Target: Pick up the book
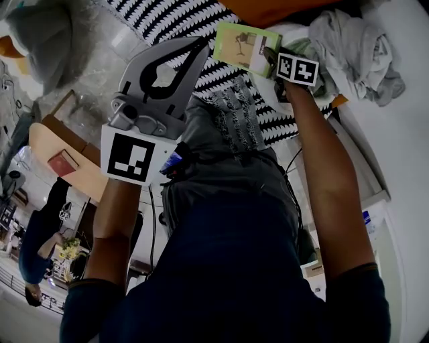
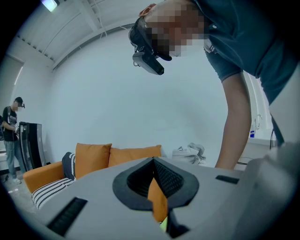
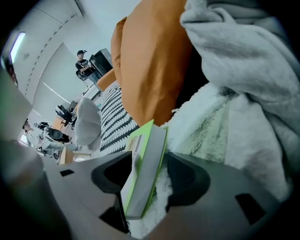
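The book (image 1: 244, 45) has a light green cover and white page edges. My right gripper (image 1: 271, 57) is shut on its right edge and holds it above the striped sofa cover. In the right gripper view the book (image 3: 145, 168) stands edge-on between the two jaws of the right gripper (image 3: 147, 187), with white fluffy fabric (image 3: 206, 136) right behind it. My left gripper (image 1: 200, 45) is held up to the left of the book, its fingertips pressed together with nothing between them. The left gripper (image 2: 153, 161) points at the sofa, away from the book.
A black-and-white striped cover (image 1: 167, 20) lies on the sofa. Orange cushions (image 3: 150, 61) and a heap of grey clothes (image 1: 355, 47) sit at the back and right. A wooden table (image 1: 60, 151) stands at the left, and another person (image 2: 9, 126) stands far off.
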`<state>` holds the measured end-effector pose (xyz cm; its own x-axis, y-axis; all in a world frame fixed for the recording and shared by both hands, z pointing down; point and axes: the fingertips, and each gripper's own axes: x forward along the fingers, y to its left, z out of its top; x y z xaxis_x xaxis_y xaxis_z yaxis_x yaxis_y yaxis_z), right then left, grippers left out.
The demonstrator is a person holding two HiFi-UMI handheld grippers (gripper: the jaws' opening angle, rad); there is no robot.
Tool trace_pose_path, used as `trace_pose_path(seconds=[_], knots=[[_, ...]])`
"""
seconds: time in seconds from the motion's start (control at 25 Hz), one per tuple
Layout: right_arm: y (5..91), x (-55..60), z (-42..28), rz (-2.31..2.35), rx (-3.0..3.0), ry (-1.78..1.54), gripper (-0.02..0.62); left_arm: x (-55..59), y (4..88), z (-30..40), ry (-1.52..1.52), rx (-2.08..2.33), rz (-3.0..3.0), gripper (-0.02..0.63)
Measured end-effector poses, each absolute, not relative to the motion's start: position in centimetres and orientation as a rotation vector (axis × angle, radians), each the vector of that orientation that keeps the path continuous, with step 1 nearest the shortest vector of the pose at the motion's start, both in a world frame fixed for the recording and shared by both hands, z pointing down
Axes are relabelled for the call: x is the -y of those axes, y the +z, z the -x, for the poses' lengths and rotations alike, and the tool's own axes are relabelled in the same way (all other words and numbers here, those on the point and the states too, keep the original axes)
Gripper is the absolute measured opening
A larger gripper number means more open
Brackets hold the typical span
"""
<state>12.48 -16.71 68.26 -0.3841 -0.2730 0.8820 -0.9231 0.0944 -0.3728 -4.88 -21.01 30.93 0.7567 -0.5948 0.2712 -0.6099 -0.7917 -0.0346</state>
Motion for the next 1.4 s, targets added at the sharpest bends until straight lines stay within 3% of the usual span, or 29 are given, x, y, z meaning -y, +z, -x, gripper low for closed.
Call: trace_pose_path(seconds=[1.4], knots=[[64.3, 14.6, -6.2, -0.740, 1.822, 0.679, 0.209, 23.0, 36.5, 4.1, 0.459, 0.921, -2.802, 0.003]])
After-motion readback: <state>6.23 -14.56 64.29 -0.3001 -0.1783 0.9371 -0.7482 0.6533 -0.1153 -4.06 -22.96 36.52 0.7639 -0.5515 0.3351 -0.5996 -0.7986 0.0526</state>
